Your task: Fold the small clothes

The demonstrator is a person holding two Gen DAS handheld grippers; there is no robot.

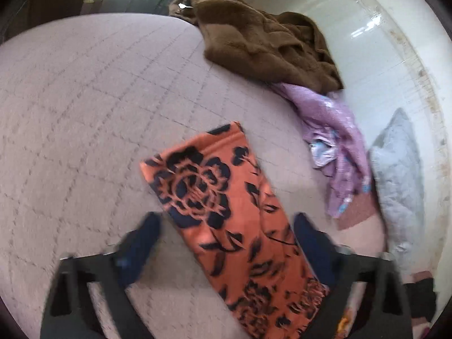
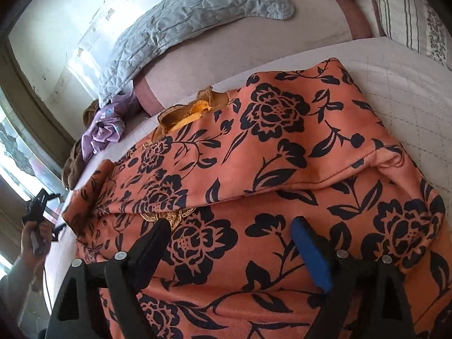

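An orange garment with a black flower print (image 2: 282, 155) lies spread on the pale quilted bed (image 1: 84, 99), one layer folded over another, with gold trim (image 2: 192, 110) at its far edge. A long narrow part of the orange garment (image 1: 214, 212) runs between the fingers of my left gripper (image 1: 226, 234), which hangs open above it with its pads clear of the cloth. My right gripper (image 2: 231, 228) is open too, hovering low over the middle of the garment with nothing pinched. A hand (image 2: 34, 240) holds the other gripper at the far left of the right wrist view.
A brown fleece (image 1: 262, 42) and a purple garment (image 1: 333, 130) are heaped at the bed's edge. A grey quilted pillow (image 1: 401, 175) lies beyond them, a striped pillow (image 2: 401, 8) at the head. The white floor (image 1: 381, 56) lies past the edge.
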